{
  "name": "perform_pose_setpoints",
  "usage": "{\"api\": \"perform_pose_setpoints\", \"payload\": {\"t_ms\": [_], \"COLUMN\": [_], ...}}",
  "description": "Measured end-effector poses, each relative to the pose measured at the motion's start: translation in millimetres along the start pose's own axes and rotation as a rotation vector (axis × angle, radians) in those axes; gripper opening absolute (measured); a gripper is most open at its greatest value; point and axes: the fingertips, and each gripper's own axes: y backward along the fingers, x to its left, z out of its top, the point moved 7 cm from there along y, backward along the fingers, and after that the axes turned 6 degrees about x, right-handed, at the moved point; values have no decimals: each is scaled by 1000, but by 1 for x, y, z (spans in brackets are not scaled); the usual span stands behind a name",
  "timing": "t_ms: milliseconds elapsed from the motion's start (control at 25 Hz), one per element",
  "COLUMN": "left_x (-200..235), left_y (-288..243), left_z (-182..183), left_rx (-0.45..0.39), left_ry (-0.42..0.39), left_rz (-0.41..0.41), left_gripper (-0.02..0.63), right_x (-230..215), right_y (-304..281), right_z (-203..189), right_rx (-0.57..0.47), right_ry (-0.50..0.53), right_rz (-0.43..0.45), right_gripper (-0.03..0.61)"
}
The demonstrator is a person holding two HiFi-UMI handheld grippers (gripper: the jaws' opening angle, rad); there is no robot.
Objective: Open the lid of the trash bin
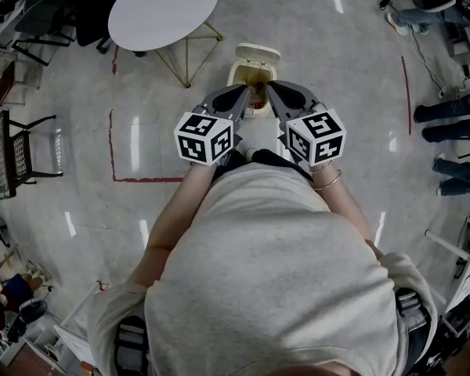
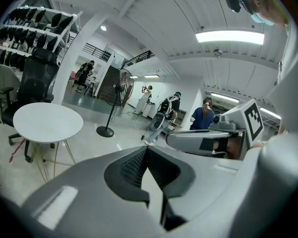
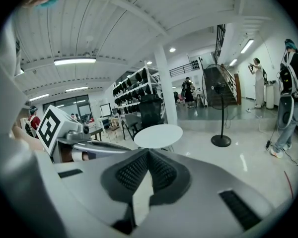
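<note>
Though poised over trash bin [image 1: 254, 77], neither gripper holding it. Left of bin: round table [image 1: 163, 10], then left gripper [image 1: 246, 92], tongs pressed together, empty. Bin on floor dead ahead, lid [image 1: 257, 52] apparently tipped back; opening step seemingly done. Right of bin: right gripper [image 1: 271, 85], likewise pressed together, empty. Next: withdraw clear.

The trash bin [image 1: 244, 74] is set on the floor [image 1: 337, 61] straight ahead of the person, with its lid [image 1: 258, 52] at the far side. The left hand-held gripper [image 1: 247, 92] and the right hand-held gripper [image 1: 269, 85] are held side by side, their tips converged over the bin's near rim. A round table [image 1: 163, 9] is placed behind and left of the bin. A chair [image 1: 19, 151] is found at the far left, and people's legs [image 1: 446, 124] at the far right.
</note>
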Motion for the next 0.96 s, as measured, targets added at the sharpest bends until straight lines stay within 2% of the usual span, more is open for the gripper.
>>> {"api": "perform_pose_setpoints", "payload": {"t_ms": [600, 960], "left_x": [5, 17], "left_y": [10, 17], "left_z": [-8, -14], "left_rx": [13, 34], "left_ry": [15, 49], "left_rz": [26, 33], "left_gripper": [9, 9], "right_x": [8, 18], "right_y": [-3, -13], "right_z": [-8, -7], "right_rx": [18, 34], "right_ry": [-26, -4], "right_rz": [2, 17], "right_gripper": [8, 8]}}
